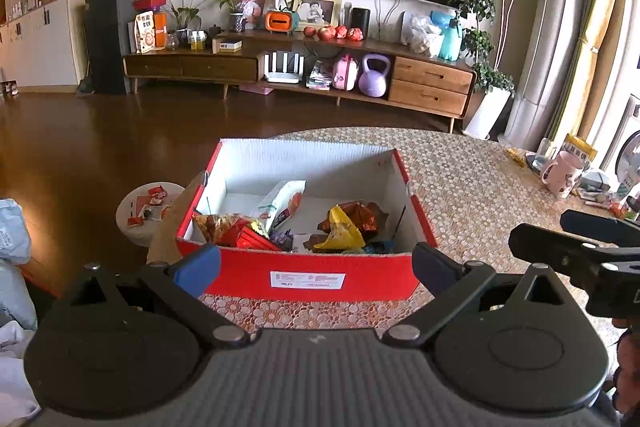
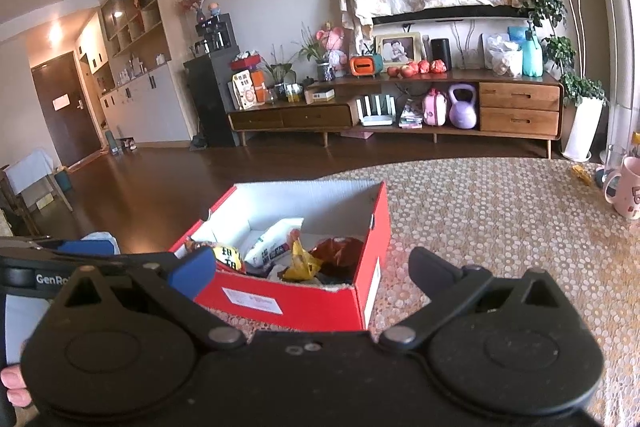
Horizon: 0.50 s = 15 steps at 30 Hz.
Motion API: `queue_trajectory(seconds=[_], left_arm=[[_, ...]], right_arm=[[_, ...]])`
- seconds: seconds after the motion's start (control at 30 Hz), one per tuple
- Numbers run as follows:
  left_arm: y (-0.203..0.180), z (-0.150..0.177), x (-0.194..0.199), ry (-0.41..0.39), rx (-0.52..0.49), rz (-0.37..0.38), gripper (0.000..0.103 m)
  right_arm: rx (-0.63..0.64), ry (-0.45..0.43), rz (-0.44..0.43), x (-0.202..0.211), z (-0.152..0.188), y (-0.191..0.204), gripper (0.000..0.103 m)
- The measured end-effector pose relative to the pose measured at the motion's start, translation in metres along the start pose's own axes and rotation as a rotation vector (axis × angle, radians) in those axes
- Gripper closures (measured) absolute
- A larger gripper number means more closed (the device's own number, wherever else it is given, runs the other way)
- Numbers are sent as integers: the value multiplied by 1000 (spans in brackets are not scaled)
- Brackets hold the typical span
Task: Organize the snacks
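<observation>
Snack packets [image 1: 280,223] lie heaped inside a red box [image 1: 304,277] with a white lining, and that box sits on a table [image 1: 472,187] covered in a pebble-patterned cloth. Nearest the box, the left gripper [image 1: 316,263] hangs just in front of its near wall, fingers spread wide and grasping nothing; one fingertip [image 1: 198,269] carries a blue pad. The right gripper [image 2: 312,277] hovers near the box's front right corner, its fingers likewise released and empty. Inside the box, a white pouch [image 1: 282,203] leans toward the back, a yellow wrapper [image 1: 340,233] and a brown foil pack [image 1: 362,215] lie to the right, and red and orange packets [image 1: 236,229] crowd the left. Well to the right of the box, a pink mug [image 1: 562,173] stands near the table's far edge. Left of the box, off the table, a round white stool [image 1: 138,227] holds a few more small packets.
</observation>
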<state>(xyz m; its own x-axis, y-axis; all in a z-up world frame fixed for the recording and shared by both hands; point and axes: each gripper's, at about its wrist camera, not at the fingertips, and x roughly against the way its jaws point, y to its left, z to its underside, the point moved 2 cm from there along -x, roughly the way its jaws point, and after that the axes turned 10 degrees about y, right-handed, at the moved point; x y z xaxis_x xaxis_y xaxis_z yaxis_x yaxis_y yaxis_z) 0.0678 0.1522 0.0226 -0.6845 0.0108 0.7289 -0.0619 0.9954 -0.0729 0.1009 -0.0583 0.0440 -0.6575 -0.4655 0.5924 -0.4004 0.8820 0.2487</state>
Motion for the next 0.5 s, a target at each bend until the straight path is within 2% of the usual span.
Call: queue_trajectory(seconds=[0.5], left_arm=[[-14,-20,17,17,-3,14,0]], right_arm=[[-15,10,24,9,-18,0,0]])
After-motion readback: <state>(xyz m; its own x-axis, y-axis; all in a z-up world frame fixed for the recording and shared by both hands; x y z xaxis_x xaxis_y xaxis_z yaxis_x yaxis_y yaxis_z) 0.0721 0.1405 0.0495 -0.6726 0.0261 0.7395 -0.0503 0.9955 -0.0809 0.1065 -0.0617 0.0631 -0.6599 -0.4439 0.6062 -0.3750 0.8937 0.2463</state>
